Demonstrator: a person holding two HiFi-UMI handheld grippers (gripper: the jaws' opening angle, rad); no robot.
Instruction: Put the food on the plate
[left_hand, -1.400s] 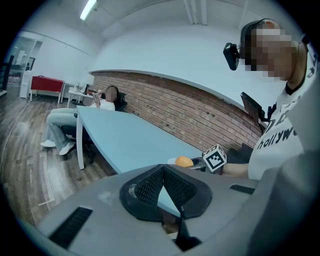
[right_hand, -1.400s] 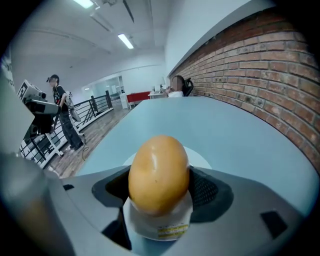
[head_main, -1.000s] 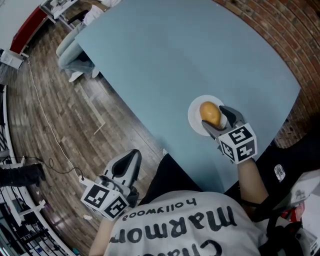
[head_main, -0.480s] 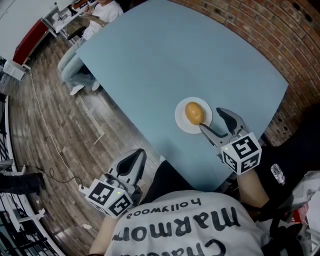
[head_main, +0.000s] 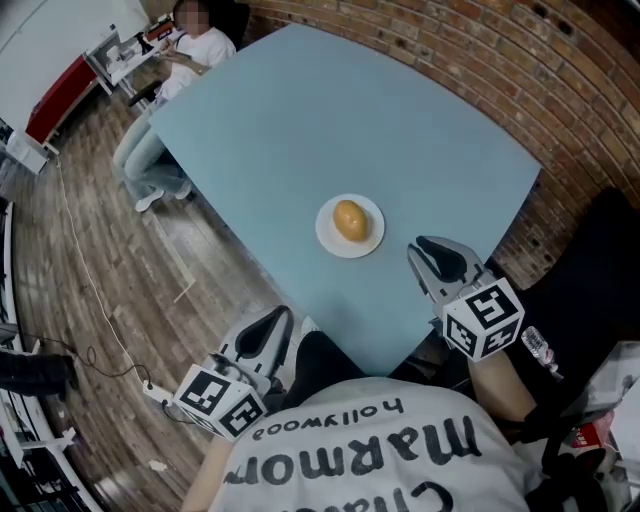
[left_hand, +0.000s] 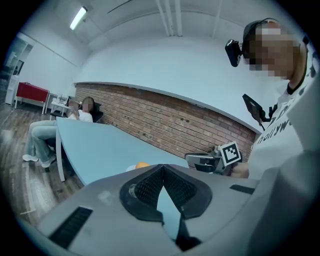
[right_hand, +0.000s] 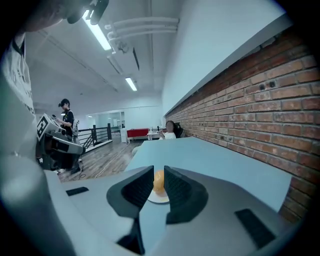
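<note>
Item: food (head_main: 350, 220), rounded, yellow-brown (possibly a potato), resting on white plate (head_main: 326, 237), mid blue worktop (head_main: 330, 120).
Status: judged complete; no other food visible.
Right gripper (head_main: 430, 255): clear of the plate; jaws have just been closing to a narrow gap, nothing between.
Left gripper (head_main: 272, 318): beyond worktop edge; jaws together, empty.

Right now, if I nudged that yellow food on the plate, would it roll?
Probably it would roll: the food looks rounded and egg-shaped. The plate looks shallow, so its rim might barely stop it. Its smooth-looking skin could slip in a grip.
</note>
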